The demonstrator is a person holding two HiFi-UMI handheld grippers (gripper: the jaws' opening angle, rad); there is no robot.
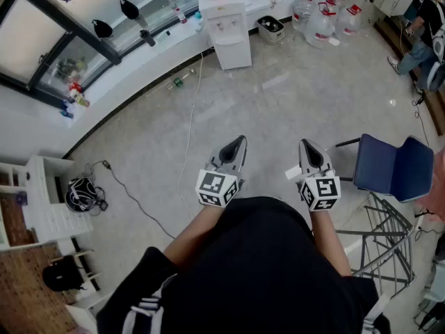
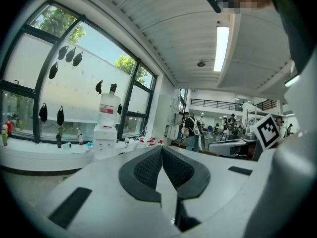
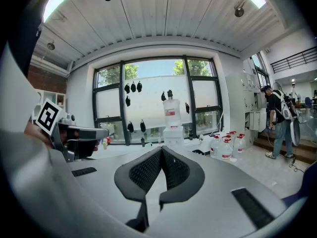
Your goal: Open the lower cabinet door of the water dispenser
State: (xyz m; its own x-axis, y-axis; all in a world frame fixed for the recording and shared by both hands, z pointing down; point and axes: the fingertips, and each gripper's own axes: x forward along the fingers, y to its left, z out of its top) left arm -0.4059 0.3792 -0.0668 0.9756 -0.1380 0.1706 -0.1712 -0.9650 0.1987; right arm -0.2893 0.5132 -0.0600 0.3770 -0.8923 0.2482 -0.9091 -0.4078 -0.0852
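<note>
A big open lab or workshop hall, with tall windows [image 3: 153, 98], a water dispenser [image 1: 227, 30], refill jugs [image 1: 321, 23] on a bare floor [image 1: 292, 110] and a blue chair [image 1: 393, 167].

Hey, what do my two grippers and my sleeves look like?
Both the left gripper and right gripper have pale grey shells, black textured pads and a cube of black-and-white square markers. You wear a black short-sleeved top with white stripes.

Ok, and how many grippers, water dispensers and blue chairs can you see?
left gripper and right gripper: 2
dispenser: 1
chair: 1
Total: 4
</note>
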